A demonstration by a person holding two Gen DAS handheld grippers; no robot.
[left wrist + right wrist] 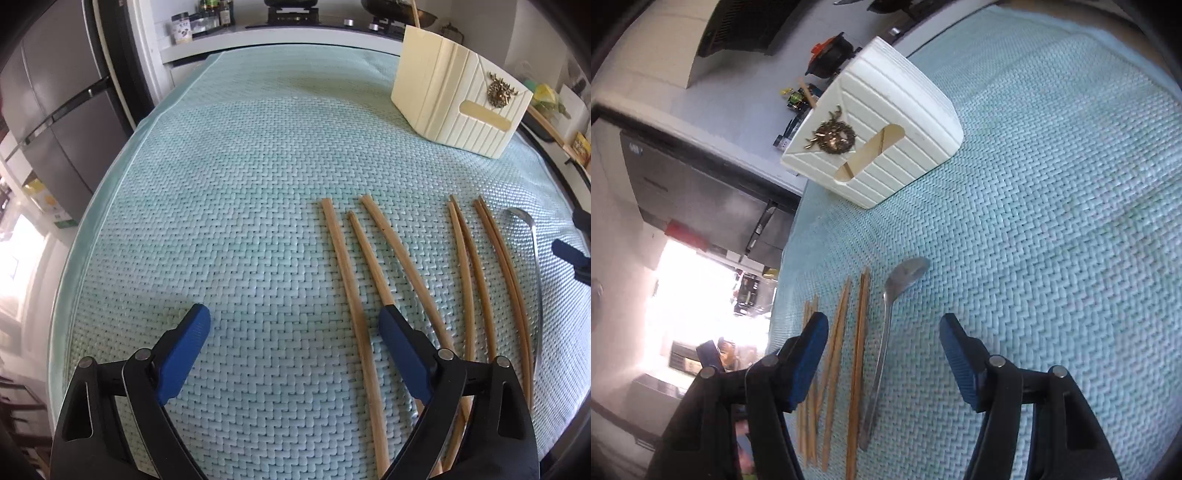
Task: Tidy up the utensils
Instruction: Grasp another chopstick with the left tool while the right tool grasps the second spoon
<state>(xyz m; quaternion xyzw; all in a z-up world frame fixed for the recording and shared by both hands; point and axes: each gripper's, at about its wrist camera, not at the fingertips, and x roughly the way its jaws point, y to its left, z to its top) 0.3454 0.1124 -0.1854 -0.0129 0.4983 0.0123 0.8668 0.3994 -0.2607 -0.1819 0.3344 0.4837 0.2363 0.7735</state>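
Observation:
Several wooden chopsticks (373, 266) lie side by side on the green woven mat (240, 184), with a metal spoon (535, 266) at their right. A cream utensil holder (458, 99) with a gold ornament stands at the far right. My left gripper (293, 321) is open and empty, just left of the chopsticks. My right gripper (882, 336) is open and empty, above the spoon (886, 332) handle and the chopsticks (857, 354). The holder (879, 140) shows ahead of it, with a stick visible through its slot. The right gripper's blue fingertips (570, 254) show at the left view's right edge.
A counter with jars and a stove (295, 18) runs behind the table. A grey fridge (62, 110) stands at the left. The mat's left edge (110, 177) is near the table edge.

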